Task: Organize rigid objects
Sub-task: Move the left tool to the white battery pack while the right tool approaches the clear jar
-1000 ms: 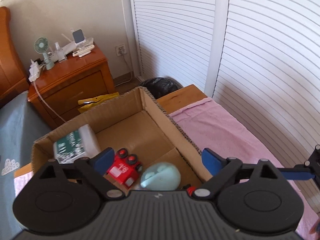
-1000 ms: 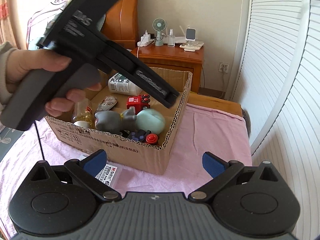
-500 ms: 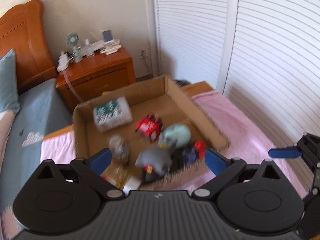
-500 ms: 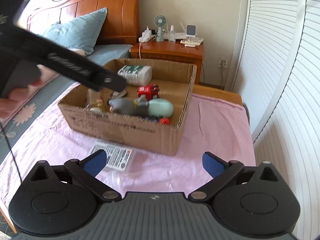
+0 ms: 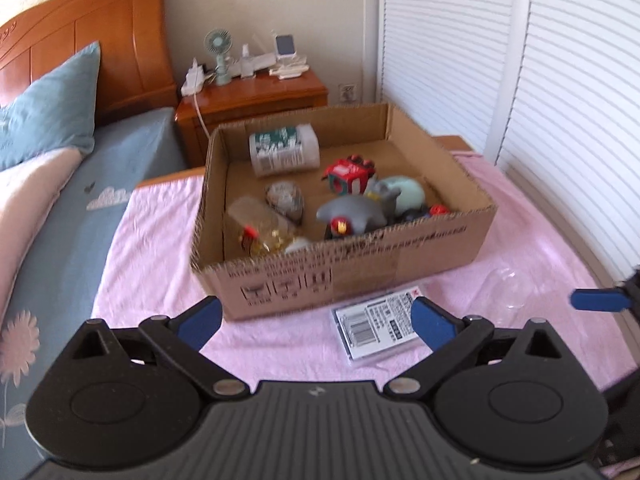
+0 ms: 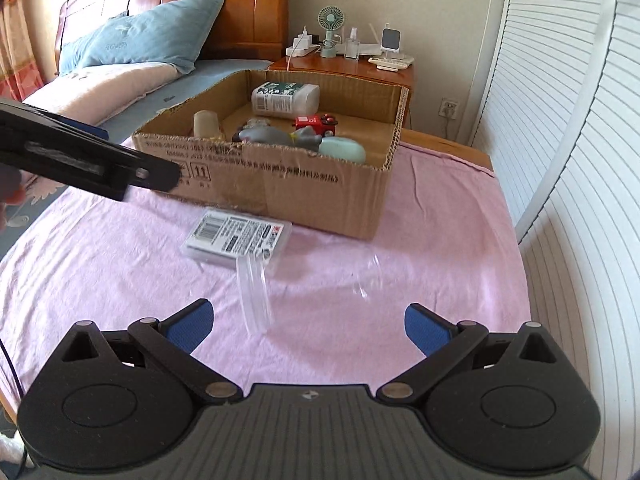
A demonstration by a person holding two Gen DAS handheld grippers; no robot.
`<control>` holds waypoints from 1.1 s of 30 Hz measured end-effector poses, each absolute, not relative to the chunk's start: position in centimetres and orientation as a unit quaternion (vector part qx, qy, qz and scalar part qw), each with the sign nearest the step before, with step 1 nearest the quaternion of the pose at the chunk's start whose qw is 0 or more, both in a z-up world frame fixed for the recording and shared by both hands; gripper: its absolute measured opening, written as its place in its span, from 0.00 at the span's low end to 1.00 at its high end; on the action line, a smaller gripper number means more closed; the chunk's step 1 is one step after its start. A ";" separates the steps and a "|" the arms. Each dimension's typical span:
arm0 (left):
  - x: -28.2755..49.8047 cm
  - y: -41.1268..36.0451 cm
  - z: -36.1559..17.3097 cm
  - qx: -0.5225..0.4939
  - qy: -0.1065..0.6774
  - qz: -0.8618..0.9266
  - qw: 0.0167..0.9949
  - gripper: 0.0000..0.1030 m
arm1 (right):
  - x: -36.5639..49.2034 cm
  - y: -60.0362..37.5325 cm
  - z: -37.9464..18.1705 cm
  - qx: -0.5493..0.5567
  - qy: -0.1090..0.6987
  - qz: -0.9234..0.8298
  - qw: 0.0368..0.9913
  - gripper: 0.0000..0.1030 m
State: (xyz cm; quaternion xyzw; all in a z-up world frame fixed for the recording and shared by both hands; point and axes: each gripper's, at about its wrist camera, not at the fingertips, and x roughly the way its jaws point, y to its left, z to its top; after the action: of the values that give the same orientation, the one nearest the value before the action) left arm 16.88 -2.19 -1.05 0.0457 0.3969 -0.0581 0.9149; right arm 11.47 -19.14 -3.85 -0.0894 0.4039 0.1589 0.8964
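Both grippers, left [image 5: 316, 322] and right [image 6: 308, 326], had jaws wide open, gripping nothing; cardboard box [image 6: 288, 184] ahead of both, clear case [image 6: 238, 236] between box and jaws

Brown cardboard box [image 5: 400, 252] with black print. Pink cloth [image 6: 400, 264] under it. Red toy car [image 5: 348, 172], grey toy animal [image 5: 352, 212], pale mint oval [image 5: 408, 194], white bottle [image 5: 284, 150] with green label. Clear case [image 6: 240, 236] with black-and-white barcode label. Blue pillow [image 6: 140, 40], orange-brown headboard [image 6: 248, 8], white slatted doors [image 6: 560, 120].

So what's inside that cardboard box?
The cardboard box holds a white bottle, red toy car, grey toy animal and mint-green object; whatever lies beneath is hidden.
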 end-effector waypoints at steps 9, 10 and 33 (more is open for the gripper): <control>19.7 -5.0 -4.6 0.008 0.432 -0.064 0.900 0.98 | 9.8 -19.6 -5.0 -0.116 0.398 0.146 0.898 1.00; 20.1 -5.2 -4.9 0.007 0.434 -0.062 0.899 0.98 | 9.8 -19.7 -5.2 -0.118 0.399 0.147 0.897 1.00; 19.1 -1.5 -8.8 -0.010 0.467 -0.033 0.883 1.00 | 12.2 -20.2 -8.1 -0.101 0.449 0.170 0.871 1.00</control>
State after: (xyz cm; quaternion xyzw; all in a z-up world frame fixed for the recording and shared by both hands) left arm 19.13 -1.49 -8.85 -0.0105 0.4673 -0.0332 0.8834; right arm 12.20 -20.19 -8.09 -0.1008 0.4489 0.1701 0.8715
